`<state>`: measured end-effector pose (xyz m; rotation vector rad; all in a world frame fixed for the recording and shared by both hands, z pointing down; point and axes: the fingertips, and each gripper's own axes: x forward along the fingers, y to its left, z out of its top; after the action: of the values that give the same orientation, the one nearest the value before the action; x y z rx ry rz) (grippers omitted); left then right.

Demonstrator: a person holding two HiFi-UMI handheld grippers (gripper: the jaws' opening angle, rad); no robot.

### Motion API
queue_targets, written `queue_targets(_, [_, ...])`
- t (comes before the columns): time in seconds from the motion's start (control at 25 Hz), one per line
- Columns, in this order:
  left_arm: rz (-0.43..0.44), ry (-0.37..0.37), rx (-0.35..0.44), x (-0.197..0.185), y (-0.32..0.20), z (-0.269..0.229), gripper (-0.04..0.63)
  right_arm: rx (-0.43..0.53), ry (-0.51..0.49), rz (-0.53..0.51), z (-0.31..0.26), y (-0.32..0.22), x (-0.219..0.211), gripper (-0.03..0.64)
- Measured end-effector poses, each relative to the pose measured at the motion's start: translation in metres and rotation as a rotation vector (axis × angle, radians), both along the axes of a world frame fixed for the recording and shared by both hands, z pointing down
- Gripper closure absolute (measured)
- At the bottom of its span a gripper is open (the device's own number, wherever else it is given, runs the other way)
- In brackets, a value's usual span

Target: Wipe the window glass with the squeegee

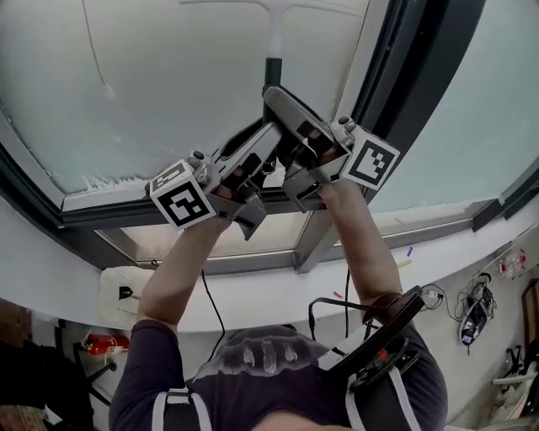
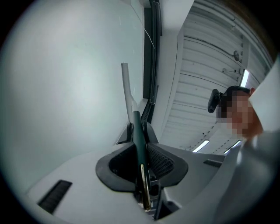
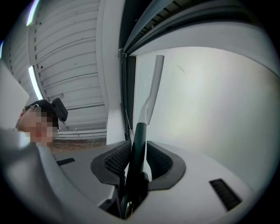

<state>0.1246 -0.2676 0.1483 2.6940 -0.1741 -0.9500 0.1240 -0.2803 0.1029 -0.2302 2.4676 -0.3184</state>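
Observation:
The squeegee has a white blade (image 1: 274,7) and neck pressed high on the frosted window glass (image 1: 168,76), with a dark green handle (image 1: 273,72) pointing down. Both grippers clamp that handle. My left gripper (image 1: 263,147) holds it lower down, my right gripper (image 1: 278,105) just above. In the left gripper view the green handle (image 2: 139,140) runs between the shut jaws of the gripper (image 2: 141,153), and the white neck (image 2: 126,87) rises along the glass (image 2: 65,87). The right gripper view shows the handle (image 3: 138,148) pinched in the gripper (image 3: 136,162), the neck (image 3: 153,83) against the pane (image 3: 210,96).
A dark window mullion (image 1: 404,76) stands just right of the squeegee, and the lower frame rail (image 1: 109,206) runs under the pane. Below is a white sill (image 1: 253,295). On the floor are a red fire extinguisher (image 1: 105,343) and cables (image 1: 476,307).

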Motion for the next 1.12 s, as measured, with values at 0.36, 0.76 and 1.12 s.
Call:
queue_targets(0.36, [0.008, 0.044, 0.021, 0.004, -0.006, -0.004, 0.497, -0.014, -0.008, 0.040, -0.004, -0.005, 0.006, 0.517])
queue_targets(0.76, [-0.021, 0.005, 0.039, 0.001, -0.006, -0.004, 0.497, -0.048, -0.066, 0.047, -0.002, -0.006, 0.007, 0.508])
queue_targets(1.12, [-0.008, -0.109, -0.014, 0.016, -0.010, 0.001, 0.497, -0.029, -0.057, 0.108, 0.003, -0.007, 0.018, 0.502])
